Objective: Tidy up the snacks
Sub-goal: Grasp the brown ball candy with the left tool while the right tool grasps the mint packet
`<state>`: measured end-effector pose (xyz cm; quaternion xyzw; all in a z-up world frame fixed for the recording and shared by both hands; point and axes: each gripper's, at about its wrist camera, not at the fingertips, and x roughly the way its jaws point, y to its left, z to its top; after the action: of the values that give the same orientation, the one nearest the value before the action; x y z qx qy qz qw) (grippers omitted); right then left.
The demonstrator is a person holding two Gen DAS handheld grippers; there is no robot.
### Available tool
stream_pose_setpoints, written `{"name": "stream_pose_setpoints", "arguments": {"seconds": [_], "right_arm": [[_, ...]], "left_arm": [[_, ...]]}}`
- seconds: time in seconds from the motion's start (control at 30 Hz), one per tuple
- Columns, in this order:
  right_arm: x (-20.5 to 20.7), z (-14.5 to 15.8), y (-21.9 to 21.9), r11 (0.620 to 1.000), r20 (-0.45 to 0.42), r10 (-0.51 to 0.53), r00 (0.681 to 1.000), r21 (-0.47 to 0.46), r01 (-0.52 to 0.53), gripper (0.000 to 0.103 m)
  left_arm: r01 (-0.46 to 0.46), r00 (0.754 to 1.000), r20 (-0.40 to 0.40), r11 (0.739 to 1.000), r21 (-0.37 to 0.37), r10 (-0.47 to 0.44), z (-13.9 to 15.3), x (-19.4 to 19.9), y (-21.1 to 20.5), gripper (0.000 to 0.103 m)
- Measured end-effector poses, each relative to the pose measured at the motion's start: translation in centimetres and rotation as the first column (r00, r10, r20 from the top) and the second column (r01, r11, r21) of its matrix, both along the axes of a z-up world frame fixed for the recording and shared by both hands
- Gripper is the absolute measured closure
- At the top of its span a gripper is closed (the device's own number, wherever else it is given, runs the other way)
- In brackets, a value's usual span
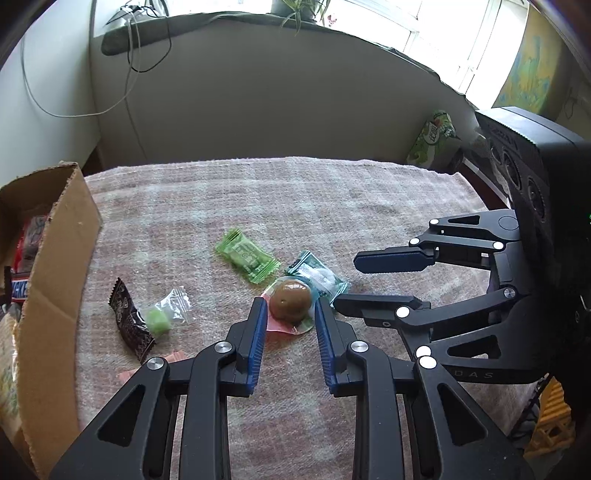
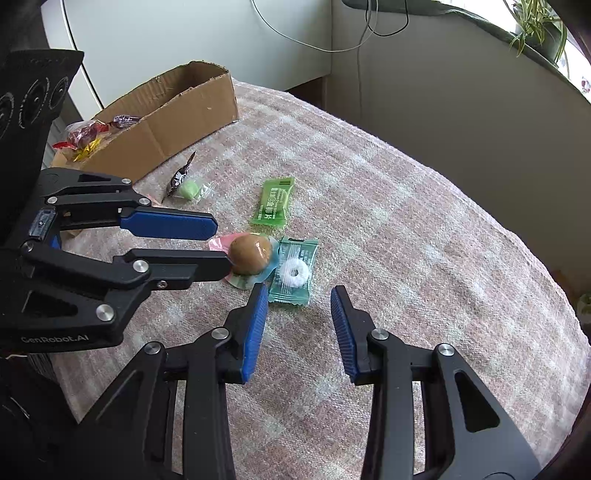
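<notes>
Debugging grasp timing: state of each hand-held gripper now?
Left hand-held gripper: open, straddling the brown sweet.
Right hand-held gripper: open, empty.

Daylight from the blown-out window [image 1: 436, 29] gives soft shadows; sharp centre, fisheye bending and dark corners

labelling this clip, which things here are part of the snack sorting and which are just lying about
Part of the job:
cardboard box
brown round snack
teal ring candy
green wafer pack
dark wrapper
pale green candy
left tool
right tool

Just lying about:
cables
plant
</notes>
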<state>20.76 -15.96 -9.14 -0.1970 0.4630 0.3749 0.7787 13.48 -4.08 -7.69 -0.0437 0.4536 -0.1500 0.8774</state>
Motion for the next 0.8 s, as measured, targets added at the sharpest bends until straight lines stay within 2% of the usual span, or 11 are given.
{"name": "stream_pose_setpoints", "arguments": {"seconds": [0.13, 0.43, 0.8], "right_arm": [[-0.1, -0.2, 0.4, 1.0, 0.007, 0.018, 1.0, -0.012, -0.018, 0.066], [-0.1, -1.1, 1.6, 0.996, 0.059, 0.048, 0.997, -0.076, -0.043, 0.068], [0.4, -1.1, 2.7, 0.993, 0.066, 0.068, 0.995, -0.096, -0.062, 0.068]], "left_arm": [[0.009, 1.0, -0.011, 1.0, 0.009, -0.009, -0.6, 0.7, -0.5, 0.081], [0.017, 1.0, -0.013, 0.999, 0.046, -0.017, -1.5, 1.7, -0.8, 0.08], [-0.015, 1.0, -0.004, 0.996, 0.085, 0.016, -1.8, 1.6, 0.9, 0.079]]}}
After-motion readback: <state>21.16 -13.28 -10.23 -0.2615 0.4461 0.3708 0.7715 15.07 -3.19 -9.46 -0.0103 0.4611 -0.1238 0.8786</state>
